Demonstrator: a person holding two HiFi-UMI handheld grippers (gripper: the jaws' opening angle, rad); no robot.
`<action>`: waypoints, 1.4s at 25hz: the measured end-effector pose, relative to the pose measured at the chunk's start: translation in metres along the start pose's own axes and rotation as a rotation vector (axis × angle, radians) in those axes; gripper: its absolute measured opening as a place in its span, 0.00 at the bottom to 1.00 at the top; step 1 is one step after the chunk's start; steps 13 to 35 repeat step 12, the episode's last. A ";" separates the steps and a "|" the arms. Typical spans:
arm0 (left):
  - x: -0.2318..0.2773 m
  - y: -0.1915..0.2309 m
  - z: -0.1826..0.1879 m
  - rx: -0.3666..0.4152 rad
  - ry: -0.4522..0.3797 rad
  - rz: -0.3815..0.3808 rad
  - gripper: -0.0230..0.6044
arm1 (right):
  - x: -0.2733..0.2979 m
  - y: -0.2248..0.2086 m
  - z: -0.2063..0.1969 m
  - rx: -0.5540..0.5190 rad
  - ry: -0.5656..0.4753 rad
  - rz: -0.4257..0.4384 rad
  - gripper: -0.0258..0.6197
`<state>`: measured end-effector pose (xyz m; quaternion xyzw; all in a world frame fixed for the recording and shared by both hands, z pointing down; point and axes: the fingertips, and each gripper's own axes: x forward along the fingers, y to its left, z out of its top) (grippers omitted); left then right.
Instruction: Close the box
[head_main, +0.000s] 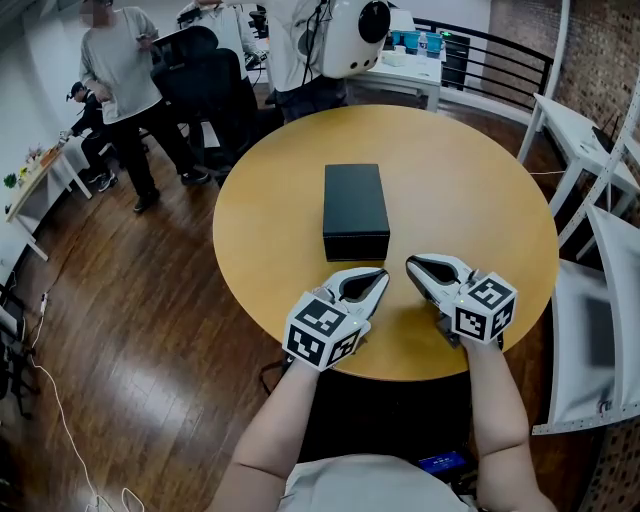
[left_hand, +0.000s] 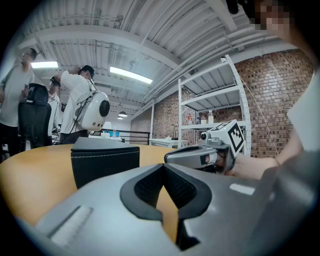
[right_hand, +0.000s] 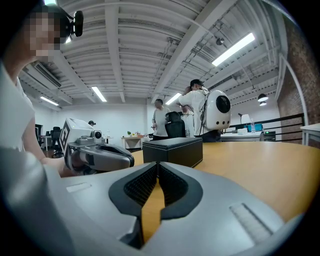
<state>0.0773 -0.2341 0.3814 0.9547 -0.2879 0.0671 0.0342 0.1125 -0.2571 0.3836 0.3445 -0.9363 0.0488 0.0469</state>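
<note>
A black, oblong box (head_main: 355, 210) is seen on the round wooden table (head_main: 470, 190), near the table's middle, with its long sides running from near to far. Its lid is seen lying down flat on the body, with no gap showing. A thin line of pale stitching is made out along the upper edge of its near end in the left gripper view.

The left gripper (head_main: 378, 278) and the right gripper (head_main: 412, 266) are held low over the near part of the table, just near of the box and apart from it. Each pair of jaws is brought together at the tips, and nothing is held between them.
</note>
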 end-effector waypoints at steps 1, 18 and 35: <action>0.000 0.000 0.000 0.000 0.000 0.000 0.04 | 0.000 0.000 0.000 0.000 -0.001 0.000 0.06; 0.000 0.002 -0.001 -0.001 -0.002 0.000 0.04 | 0.002 0.000 -0.001 -0.001 0.001 0.000 0.06; 0.000 0.002 -0.001 -0.001 -0.002 0.000 0.04 | 0.002 0.000 -0.001 -0.001 0.001 0.000 0.06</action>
